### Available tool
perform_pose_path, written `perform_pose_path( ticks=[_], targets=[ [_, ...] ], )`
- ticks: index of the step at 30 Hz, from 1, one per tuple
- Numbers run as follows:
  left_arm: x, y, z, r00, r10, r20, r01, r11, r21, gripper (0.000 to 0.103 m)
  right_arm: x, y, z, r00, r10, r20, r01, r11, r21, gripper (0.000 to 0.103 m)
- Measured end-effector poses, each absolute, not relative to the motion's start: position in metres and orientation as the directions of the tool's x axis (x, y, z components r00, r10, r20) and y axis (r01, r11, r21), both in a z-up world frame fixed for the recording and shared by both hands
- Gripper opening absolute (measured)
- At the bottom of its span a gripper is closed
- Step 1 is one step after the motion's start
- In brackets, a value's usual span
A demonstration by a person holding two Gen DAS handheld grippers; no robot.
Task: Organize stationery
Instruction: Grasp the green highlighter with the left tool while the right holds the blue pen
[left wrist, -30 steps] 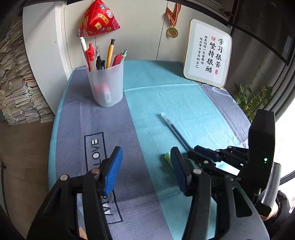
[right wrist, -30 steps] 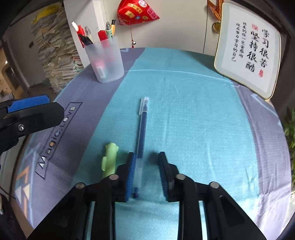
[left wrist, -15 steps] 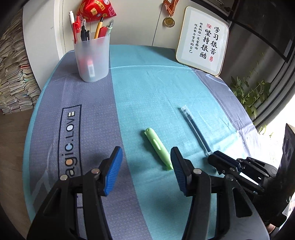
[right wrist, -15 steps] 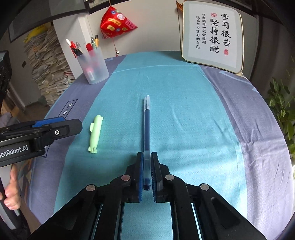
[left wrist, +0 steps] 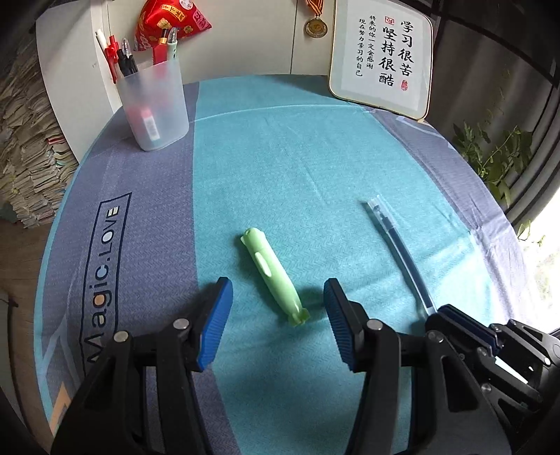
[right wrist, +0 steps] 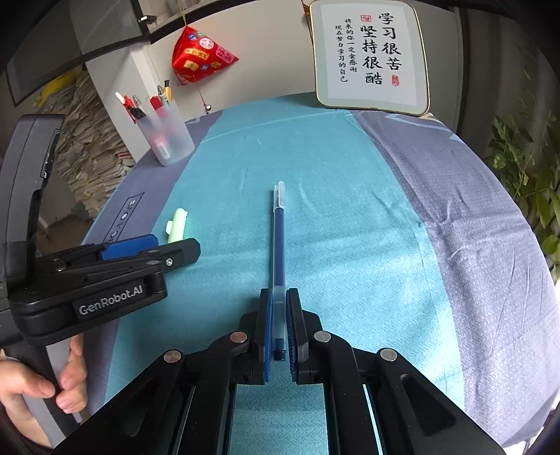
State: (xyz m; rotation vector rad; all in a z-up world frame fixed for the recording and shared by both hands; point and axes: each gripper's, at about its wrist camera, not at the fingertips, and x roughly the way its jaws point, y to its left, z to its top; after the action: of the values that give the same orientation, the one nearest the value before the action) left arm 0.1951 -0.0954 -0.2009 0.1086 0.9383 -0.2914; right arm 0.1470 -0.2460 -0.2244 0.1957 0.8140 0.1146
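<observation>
1. A frosted pen cup full of pens stands at the far left of the table, on the grey band of the tablecloth (well apart from both tools).
2. A framed calligraphy sign leans at the far right edge; a medal and a red cloth pouch hang on the wall behind, a plant sits at the right, and stacks of paper rise at the left beyond the table.
3. Nothing lies between the tools and the cup; the teal middle strip is bare apart from two items.
4. The green pen cap lies flat on the teal strip, its near end between the blue pads of the left tool, which stands released, pads apart and not touching it.
5. The right tool is clenched on the near end of the blue pen, which points away toward the far edge (its clear cap farthest out), just right of the green cap.
6. A hand grips the left tool's handle at the near left.
</observation>
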Motion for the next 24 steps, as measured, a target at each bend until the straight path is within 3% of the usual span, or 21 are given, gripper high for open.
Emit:
perform_pose_path(
  ticks=[2,5,13,19,22,24],
  targets=[
    [0.194,-0.099,-0.202,0.574,-0.164,-0.802,0.268,0.963,-0.005,0.054,0.144,-0.249,-0.225,0.684,0.178,-0.708,-0.013,0.973,0.232,0.008],
    [0.195,-0.097,-0.204,0.601,-0.106,-0.792,0.211,0.977,0.030,0.066,0.140,-0.253,-0.226,0.686,0.196,-0.701,-0.004,0.964,0.265,0.008],
    [0.196,-0.097,-0.204,0.622,-0.078,-0.779,0.140,0.990,0.013,0.066,0.129,-0.262,-0.229,0.686,0.221,-0.694,0.006,0.951,0.309,0.008],
    [0.196,-0.099,-0.208,0.657,-0.043,-0.753,0.079,0.997,0.012,0.078,0.122,-0.266,-0.230,0.689,0.224,-0.689,0.020,0.945,0.327,0.008],
    [0.196,-0.100,-0.207,0.658,-0.044,-0.752,0.078,0.997,0.010,0.076,0.120,-0.268,-0.230,0.688,0.224,-0.690,0.026,0.943,0.332,0.008],
    [0.193,-0.103,-0.205,0.664,-0.063,-0.745,0.103,0.995,0.008,0.055,0.120,-0.270,-0.230,0.687,0.231,-0.689,0.031,0.938,0.345,0.008]
  ],
)
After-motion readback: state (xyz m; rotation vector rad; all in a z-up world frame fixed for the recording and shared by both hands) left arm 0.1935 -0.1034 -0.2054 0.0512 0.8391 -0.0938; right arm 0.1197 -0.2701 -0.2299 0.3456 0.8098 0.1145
